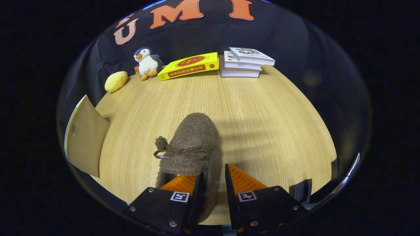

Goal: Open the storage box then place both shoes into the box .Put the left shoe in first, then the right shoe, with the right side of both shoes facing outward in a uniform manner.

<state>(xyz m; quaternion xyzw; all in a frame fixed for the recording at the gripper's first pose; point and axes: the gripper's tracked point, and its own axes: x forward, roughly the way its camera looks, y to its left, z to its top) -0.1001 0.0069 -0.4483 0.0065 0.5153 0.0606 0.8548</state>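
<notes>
Gripping the shoe (192,144) comes next; the gripper (213,180) straddles its right collar wall, fingers apart, one inside the opening, one outside; close squarely on that wall before you lift toward the box flap (83,137) on the table (262,108).

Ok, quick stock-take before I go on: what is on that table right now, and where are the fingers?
Shoe: one, brown fuzzy with a bow, its side wall between the fingers.
Box flap: one, tan, left of the shoe.
Yellow book: one, far side, flat.
White books: a stack of three, beside the yellow book.
Penguin toy: one, white and dark, far left.
Bun-shaped toy: one, yellow, beside the penguin.
Table: one, light wood.
Gripper: one, fingers straddling the shoe's side wall, a narrow gap showing.
</notes>
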